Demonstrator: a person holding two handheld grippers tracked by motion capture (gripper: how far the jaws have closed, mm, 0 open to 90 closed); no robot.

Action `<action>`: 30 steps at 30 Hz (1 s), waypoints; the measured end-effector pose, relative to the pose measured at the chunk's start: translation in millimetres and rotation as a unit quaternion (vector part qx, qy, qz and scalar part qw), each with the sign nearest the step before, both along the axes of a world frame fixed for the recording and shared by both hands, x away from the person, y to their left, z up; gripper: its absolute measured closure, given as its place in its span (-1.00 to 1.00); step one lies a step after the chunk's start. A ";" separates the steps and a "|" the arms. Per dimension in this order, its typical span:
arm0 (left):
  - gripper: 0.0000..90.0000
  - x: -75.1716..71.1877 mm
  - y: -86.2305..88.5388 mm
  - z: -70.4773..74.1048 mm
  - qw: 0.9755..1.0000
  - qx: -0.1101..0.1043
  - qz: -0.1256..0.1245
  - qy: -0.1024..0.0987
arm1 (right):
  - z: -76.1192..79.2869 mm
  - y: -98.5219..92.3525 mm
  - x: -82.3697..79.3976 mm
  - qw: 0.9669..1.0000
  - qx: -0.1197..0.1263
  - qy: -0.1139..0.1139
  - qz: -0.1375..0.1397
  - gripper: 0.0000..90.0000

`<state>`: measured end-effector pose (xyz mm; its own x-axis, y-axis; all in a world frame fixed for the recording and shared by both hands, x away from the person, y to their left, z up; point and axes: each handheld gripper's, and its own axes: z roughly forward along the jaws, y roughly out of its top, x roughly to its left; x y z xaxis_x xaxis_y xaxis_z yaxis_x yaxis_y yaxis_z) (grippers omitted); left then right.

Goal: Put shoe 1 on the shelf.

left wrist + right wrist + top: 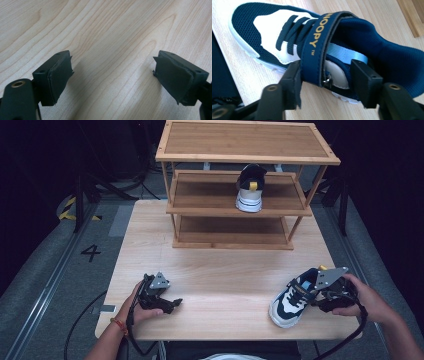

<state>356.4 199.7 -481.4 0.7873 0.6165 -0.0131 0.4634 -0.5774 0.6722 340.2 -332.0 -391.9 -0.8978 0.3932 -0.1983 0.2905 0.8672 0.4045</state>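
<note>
A navy and white shoe (290, 300) (287, 37) with a strap and dark laces lies on the table's near right corner, toe toward the front edge. My right gripper (325, 296) (325, 82) is at its heel end. One jaw presses the front of the strap and the other sits in the shoe's opening against the light-blue tongue loop, so it is shut on the shoe. A matching shoe (249, 190) stands on the middle shelf of the wooden rack (240, 155). My left gripper (167, 304) (112, 75) hangs open just above bare wood at the near left.
The three-shelf rack stands at the back of the light wooden table (220, 270). Its top and bottom shelves carry nothing. Dark floor with cables and stands lies around the table. The person's hands reach in from the near edge.
</note>
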 end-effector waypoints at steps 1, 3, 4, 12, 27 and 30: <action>-0.67 0.1 -0.3 -0.1 1.000 -0.001 0.000 0.000 | 1.0 3.3 -1.2 1.000 -0.008 0.002 0.010 0.16; -0.67 0.0 -0.6 -0.2 1.000 -0.002 0.000 0.001 | 1.8 5.2 -1.8 1.000 -0.010 0.009 0.015 0.19; -0.67 0.1 -0.8 -0.2 1.000 -0.002 0.000 0.001 | 2.6 8.4 -2.7 1.000 -0.013 0.014 0.019 0.23; -0.67 1.2 -3.0 -0.3 1.000 -0.002 -0.004 0.000 | -0.1 44.2 -0.4 0.999 0.029 0.015 0.004 0.29; -0.68 1.9 -3.8 -0.9 1.000 -0.004 -0.010 -0.003 | 8.4 61.5 9.4 0.996 0.063 0.036 -0.060 -0.22; -0.68 2.0 -4.1 -0.9 1.000 -0.004 -0.010 -0.002 | 20.1 42.7 8.4 0.995 0.081 0.020 -0.058 -0.17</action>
<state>358.4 195.7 -482.4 0.8000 0.5998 -0.0143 0.4482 -0.5815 0.6789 348.6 -289.3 -371.9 -0.8504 0.5186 -0.0891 0.4030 0.7508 0.5234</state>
